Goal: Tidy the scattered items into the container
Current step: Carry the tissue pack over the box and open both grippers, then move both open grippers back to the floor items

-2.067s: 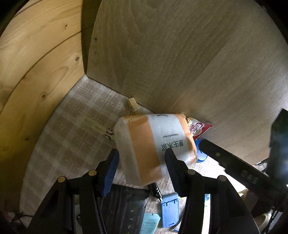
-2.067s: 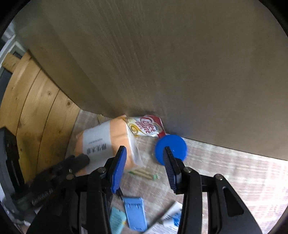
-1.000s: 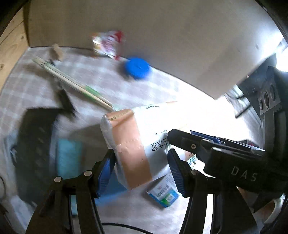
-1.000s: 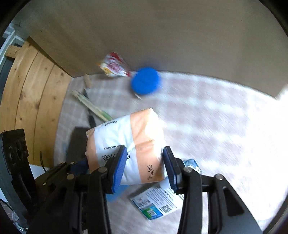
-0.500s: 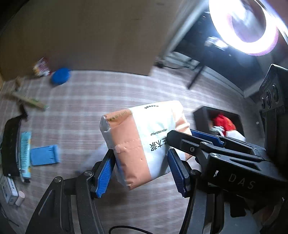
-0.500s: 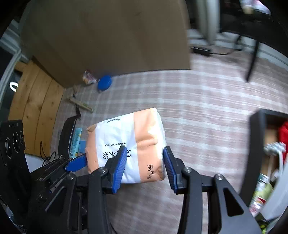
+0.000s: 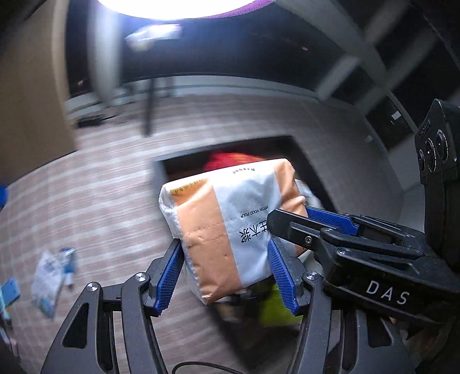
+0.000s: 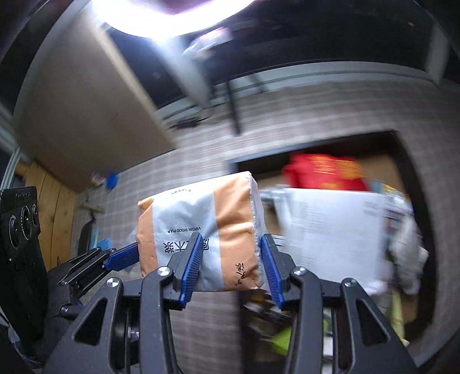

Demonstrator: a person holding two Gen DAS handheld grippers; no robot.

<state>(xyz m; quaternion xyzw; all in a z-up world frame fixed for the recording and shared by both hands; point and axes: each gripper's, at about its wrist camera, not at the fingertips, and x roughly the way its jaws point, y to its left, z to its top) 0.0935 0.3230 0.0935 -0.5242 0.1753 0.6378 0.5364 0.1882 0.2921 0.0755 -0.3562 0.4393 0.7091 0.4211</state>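
Note:
A tissue pack (image 7: 227, 227), white with orange bands, hangs in the air with both grippers on it. My left gripper (image 7: 227, 270) is shut on its near end. My right gripper (image 7: 302, 215) comes in from the right and clamps the far end. In the right wrist view the tissue pack (image 8: 201, 224) sits between the blue pads of my right gripper (image 8: 230, 259), and my left gripper (image 8: 123, 256) grips it from the left. The black container (image 7: 304, 155) lies just behind and under the pack. The container (image 8: 402, 161) holds a red packet (image 8: 322, 169), white paper (image 8: 330, 230) and a yellow-green item (image 8: 281, 336).
A white and blue packet (image 7: 49, 276) and a blue piece (image 7: 10, 287) lie on the checked carpet at the left. A blue lid (image 8: 112, 179) sits far off by the brown board (image 8: 86, 120). A stand leg (image 8: 233, 109) rises beyond the container under a bright lamp (image 7: 172, 5).
Both grippers have swung the tissue pack up and away from the scattered items by the board. The black container, small at the right before, now lies right behind the pack.

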